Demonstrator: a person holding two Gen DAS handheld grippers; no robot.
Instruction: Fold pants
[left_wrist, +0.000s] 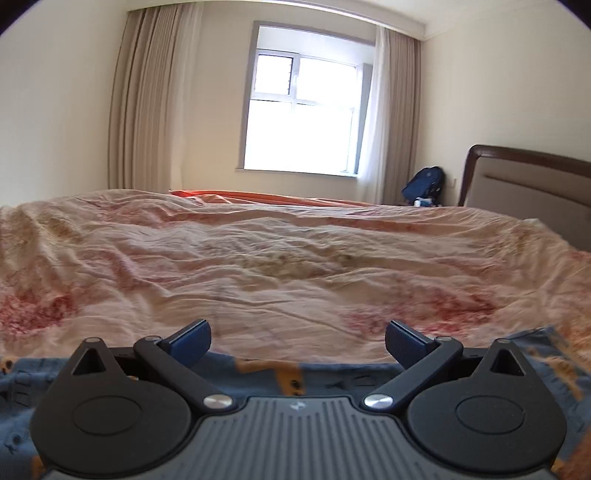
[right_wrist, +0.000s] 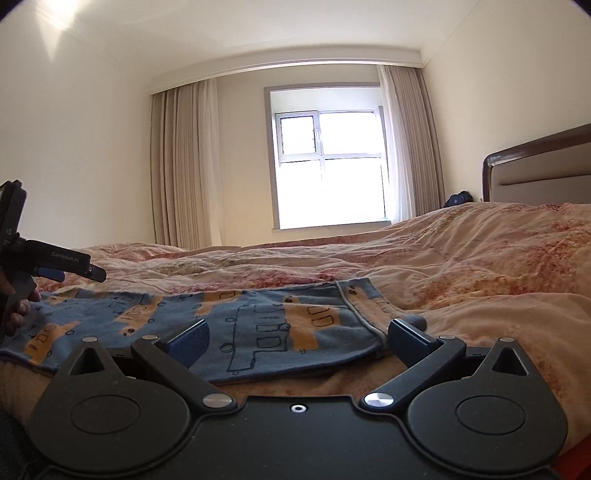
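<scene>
Blue pants (right_wrist: 236, 325) with orange patches and drawn outlines lie flat on the bed's quilt, stretching left to right in the right wrist view. My right gripper (right_wrist: 297, 341) is open, low over the pants' near right part, holding nothing. In the left wrist view a strip of the pants (left_wrist: 295, 376) lies under my left gripper (left_wrist: 297, 345), which is open and empty. The left gripper also shows in the right wrist view (right_wrist: 74, 271) at the far left, just above the pants' left end.
A crumpled pink floral quilt (left_wrist: 258, 266) covers the bed. A brown headboard (left_wrist: 524, 184) stands at the right. A blue backpack (left_wrist: 424, 184) sits on the floor by the window (left_wrist: 303, 110) and curtains.
</scene>
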